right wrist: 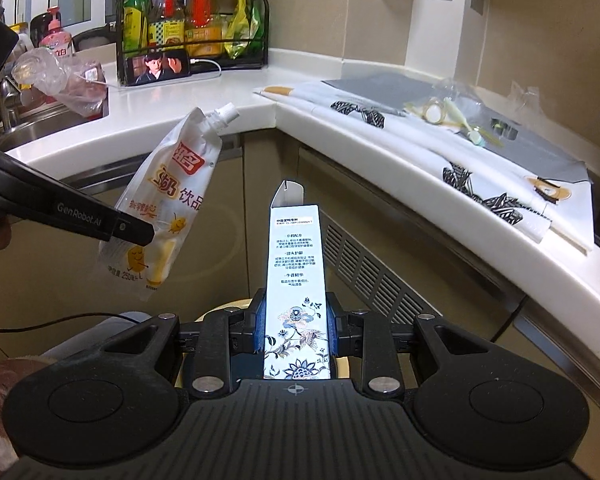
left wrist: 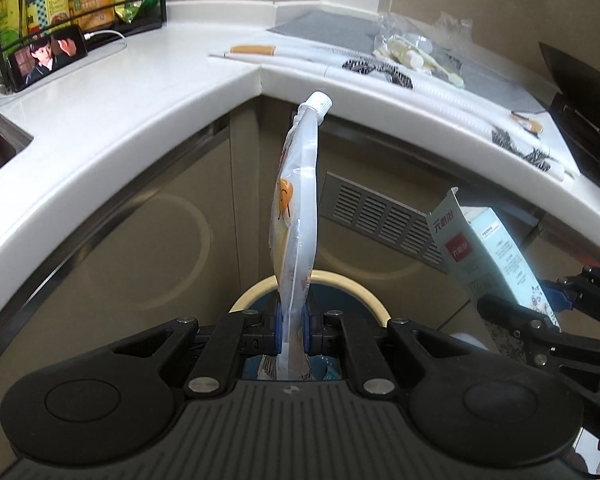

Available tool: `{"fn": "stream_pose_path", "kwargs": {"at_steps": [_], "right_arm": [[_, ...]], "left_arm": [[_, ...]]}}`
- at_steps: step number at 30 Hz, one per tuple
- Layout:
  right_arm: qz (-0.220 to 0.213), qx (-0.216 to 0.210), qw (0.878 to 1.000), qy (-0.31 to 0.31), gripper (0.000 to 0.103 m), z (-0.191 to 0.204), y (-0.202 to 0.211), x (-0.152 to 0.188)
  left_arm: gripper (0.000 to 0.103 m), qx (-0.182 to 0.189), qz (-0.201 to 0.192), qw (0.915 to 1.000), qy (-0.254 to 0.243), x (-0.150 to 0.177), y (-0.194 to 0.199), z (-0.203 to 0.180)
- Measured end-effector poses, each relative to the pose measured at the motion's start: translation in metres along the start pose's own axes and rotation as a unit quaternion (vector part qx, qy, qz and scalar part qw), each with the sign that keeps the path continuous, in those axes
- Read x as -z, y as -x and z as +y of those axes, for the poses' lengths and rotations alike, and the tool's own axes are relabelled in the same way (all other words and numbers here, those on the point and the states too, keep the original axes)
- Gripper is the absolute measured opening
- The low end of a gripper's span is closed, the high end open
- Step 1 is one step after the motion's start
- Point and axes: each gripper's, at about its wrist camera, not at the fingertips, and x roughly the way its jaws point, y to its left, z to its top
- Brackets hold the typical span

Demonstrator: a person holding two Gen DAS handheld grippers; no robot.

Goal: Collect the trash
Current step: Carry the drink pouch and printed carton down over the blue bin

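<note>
My left gripper (left wrist: 292, 330) is shut on a white spouted drink pouch (left wrist: 296, 216), held edge-on and upright over a round bin with a cream rim (left wrist: 340, 278). The pouch also shows in the right wrist view (right wrist: 168, 208), tilted, with the left gripper's finger (right wrist: 134, 230) across it. My right gripper (right wrist: 296, 330) is shut on a tall pale blue carton (right wrist: 294, 264) with a flower print and an open top flap. The carton shows in the left wrist view (left wrist: 496, 256) at the right, held by the right gripper (left wrist: 556, 300).
A curved white counter (left wrist: 140, 92) wraps around the corner. On it lie a patterned cloth (right wrist: 480, 184), plastic wrappers (right wrist: 456, 108), a phone (right wrist: 158, 66) and a rack of bottles (right wrist: 188, 20). A sink (right wrist: 32, 128) is at left. A vent grille (left wrist: 384, 216) sits below the counter.
</note>
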Motion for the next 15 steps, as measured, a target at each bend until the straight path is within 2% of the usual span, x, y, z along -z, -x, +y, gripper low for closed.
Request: {"fn": "stream_pose_path", "kwargs": {"at_steps": [15], "right_arm": [[0.036, -0.008, 0.999, 0.0, 0.03, 0.0, -0.02, 0.011]], "left_arm": [[0.01, 0.003, 0.037, 0.9993, -0.006, 0.013, -0.027, -0.005]]}}
